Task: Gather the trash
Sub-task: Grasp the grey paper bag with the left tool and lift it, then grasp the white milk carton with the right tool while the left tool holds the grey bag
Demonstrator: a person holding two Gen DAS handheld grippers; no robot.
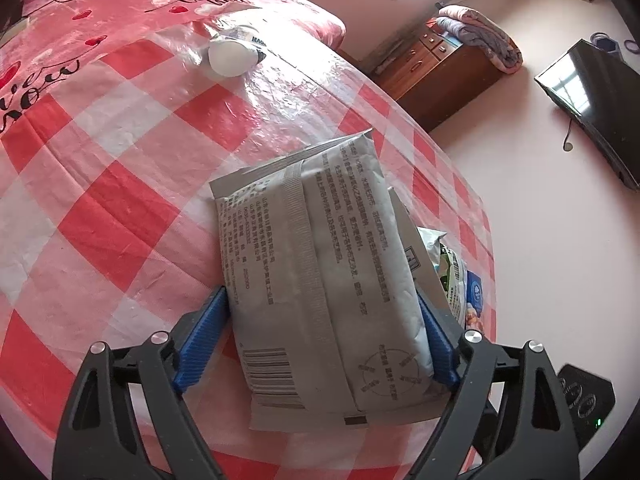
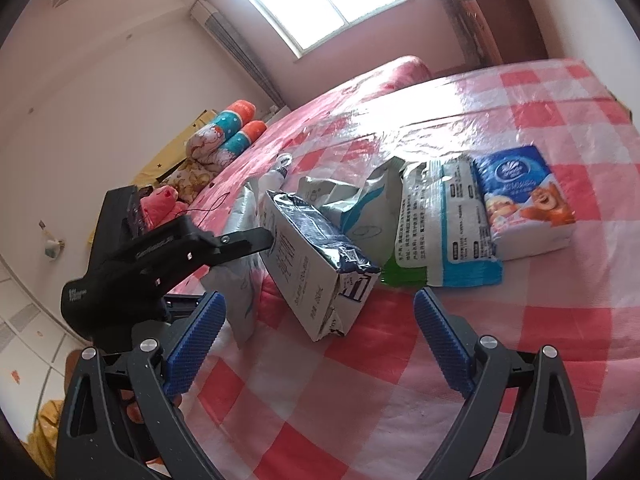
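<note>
The grey packet sits right between the jaws of the left gripper, its long axis running straight out along the fingers, with both blue pads against its sides: it looks gripped. Just right of the packet the milk carton lies tilted on the bed, ahead of the right gripper, whose jaws are spread and empty.

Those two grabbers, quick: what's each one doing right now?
Left gripper: fingers closed on the grey packet, lifted off the checked cloth.
Right gripper: fingers open, holding nothing.
</note>
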